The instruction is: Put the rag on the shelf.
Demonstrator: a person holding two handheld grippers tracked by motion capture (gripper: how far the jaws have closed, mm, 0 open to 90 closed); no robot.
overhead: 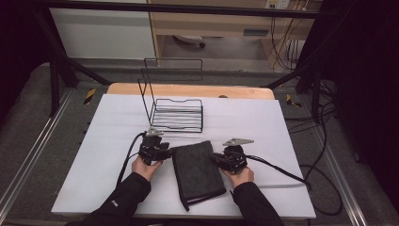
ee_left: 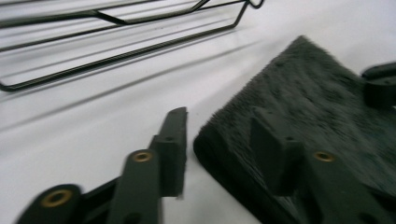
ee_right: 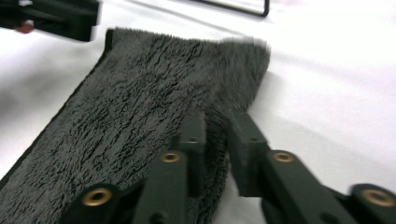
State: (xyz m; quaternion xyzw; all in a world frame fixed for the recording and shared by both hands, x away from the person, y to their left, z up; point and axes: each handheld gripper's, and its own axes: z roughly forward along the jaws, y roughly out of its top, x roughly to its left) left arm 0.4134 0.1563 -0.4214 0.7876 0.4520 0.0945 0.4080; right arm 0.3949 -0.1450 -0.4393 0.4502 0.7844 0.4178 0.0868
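Nearest the high camera, two dark sleeves come up from the bottom edge, each hand wrapped round a gripper. The left gripper (overhead: 165,151) sits at the left edge of a dark grey towel (overhead: 197,170), the right gripper (overhead: 217,157) at its right edge. The towel lies folded on a white sheet (overhead: 103,155) covering the table, just short of a black wire rack (overhead: 178,115) whose tall back stands at the far side. Plenty of bare white either side of the hands and along the near edge. Past the table: grey floor, cables at the right, a pale wooden cabinet behind. A small white tag on the left sleeve is too tiny to read.

Left gripper view: jaws stand apart, one just outside the towel's (ee_left: 308,98) folded edge, the other over the pile; nothing pinched. The rack's wires (ee_left: 121,51) cross the top.

Right gripper view: jaws drawn close with a ridge of towel (ee_right: 140,107) bunched between them, pads pressing on the fabric near its corner.
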